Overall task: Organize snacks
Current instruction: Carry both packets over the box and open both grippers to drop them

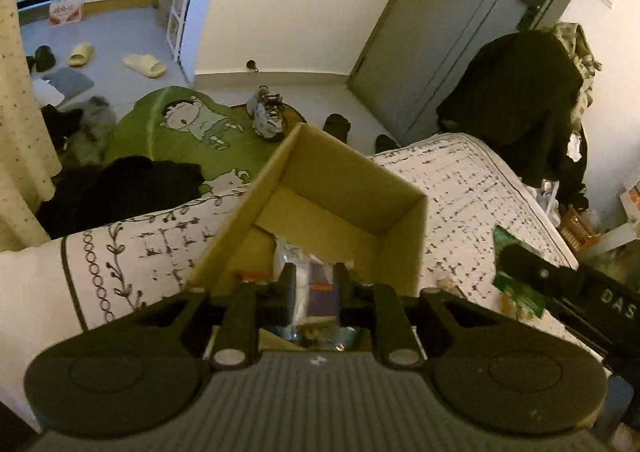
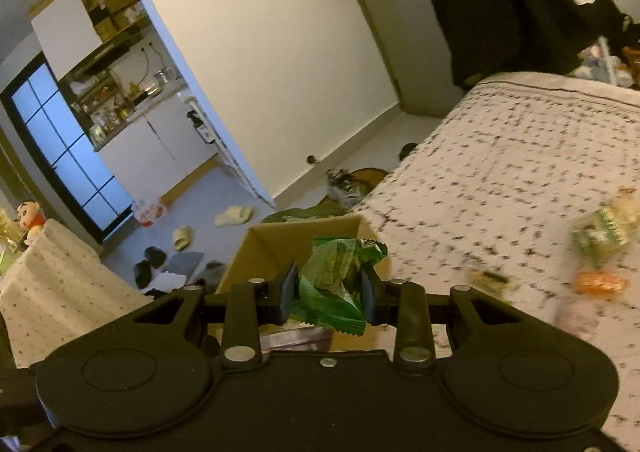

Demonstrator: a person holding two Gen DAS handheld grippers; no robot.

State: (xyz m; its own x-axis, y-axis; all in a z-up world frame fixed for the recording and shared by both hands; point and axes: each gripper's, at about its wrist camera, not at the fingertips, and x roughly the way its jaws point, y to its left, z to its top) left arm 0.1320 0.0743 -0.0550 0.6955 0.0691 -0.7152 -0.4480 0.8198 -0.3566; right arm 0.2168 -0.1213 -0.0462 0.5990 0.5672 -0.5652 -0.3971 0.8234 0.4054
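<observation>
Cardboard box (image 1: 340,188): open-topped, brown, standing on the bed (image 1: 472,188), directly ahead of and below the left tool (image 1: 314,294). Contents: several wrapped snacks (image 1: 296,260) lying loose on the bottom, among them a clear packet and an orange-and-purple one; details blurred.

Green snack packet (image 2: 334,276): crinkled, with serrated ends, clenched between the pads of the right tool (image 2: 330,290). It hangs in front of the near edge of the cardboard box (image 2: 280,240), which lies just beyond the fingertips. In the left view the same green packet (image 1: 516,276) shows to the right of the box, carried by the right tool (image 1: 532,272).

Left tool: fingers stand a narrow way apart, poised over the box opening; whether the pads press on anything cannot be told, as the wrappers seen in the gap may lie below on the box floor.

Loose snacks on the bed, to the right of the right tool: a green-and-white packet (image 2: 604,232) and an orange packet (image 2: 598,282), both blurred, well apart from the box. A small pale item (image 1: 448,284) rests on the bedcover just beside the right wall of the box.

Bedcover: white with a dark speckled grid and a vine border.

Surroundings beyond the bed: green cartoon mat (image 1: 188,132) on the floor, a sneaker (image 1: 268,116), pale slippers (image 1: 144,64), a grey door (image 1: 448,36), dark clothing hung on a chair (image 1: 516,100).
</observation>
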